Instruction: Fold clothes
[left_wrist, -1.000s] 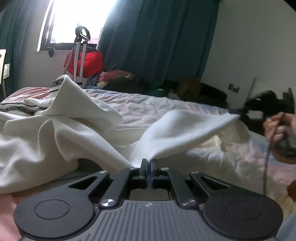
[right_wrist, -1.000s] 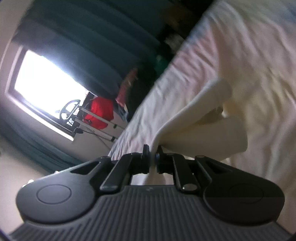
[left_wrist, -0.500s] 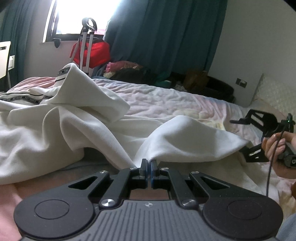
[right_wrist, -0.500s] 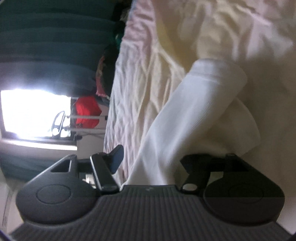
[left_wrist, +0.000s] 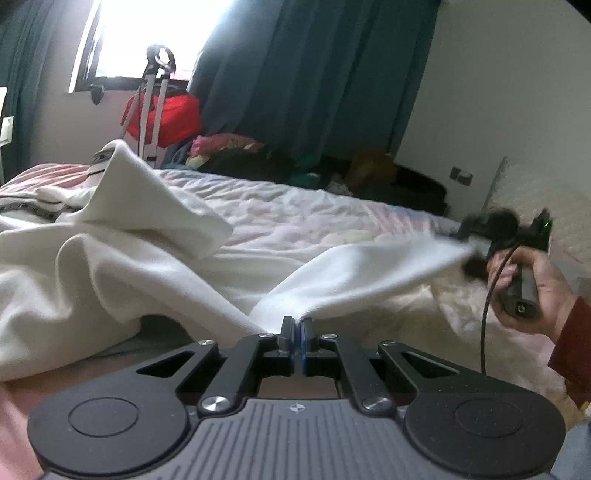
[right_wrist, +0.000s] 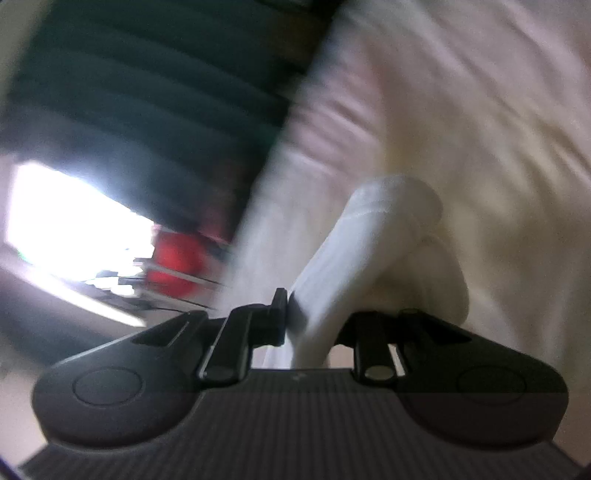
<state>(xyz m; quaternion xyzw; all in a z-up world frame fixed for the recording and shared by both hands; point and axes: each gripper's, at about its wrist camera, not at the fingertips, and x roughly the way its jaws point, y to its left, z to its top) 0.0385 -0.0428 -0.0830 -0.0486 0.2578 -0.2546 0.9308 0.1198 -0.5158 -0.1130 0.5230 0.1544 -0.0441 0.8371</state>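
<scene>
I am partway through laying out one piece of clothing for folding: a white garment (left_wrist: 122, 258) heaped on the bed (left_wrist: 295, 214), most of it bunched on the left side, one long strip of it, a sleeve (left_wrist: 362, 269) I think, stretched across to the right.

My left hand-held gripper (left_wrist: 295, 332) is clamped tight on the near end of that sleeve, pinching a small tuck of cloth between its closed fingers, low over the bed.

My right hand-held gripper (right_wrist: 314, 325) is at the far right end of the same strip. Its jaws are closing around the cloth, and the white fabric runs up between them in its own view. That view is blurred, so I cannot tell whether the pads already press the cloth. In the left view my right hand (left_wrist: 532, 280) and its tool are smeared with motion beside the sleeve's tip.

So the step in hand, as I judge it, is taking a fresh hold on the sleeve end so both ends are held. Next I would need a firm pinch on the right, then draw the strip taut and carry it over towards the bunched body on the left, keeping the left hold steady so the cloth does not slip.
</scene>
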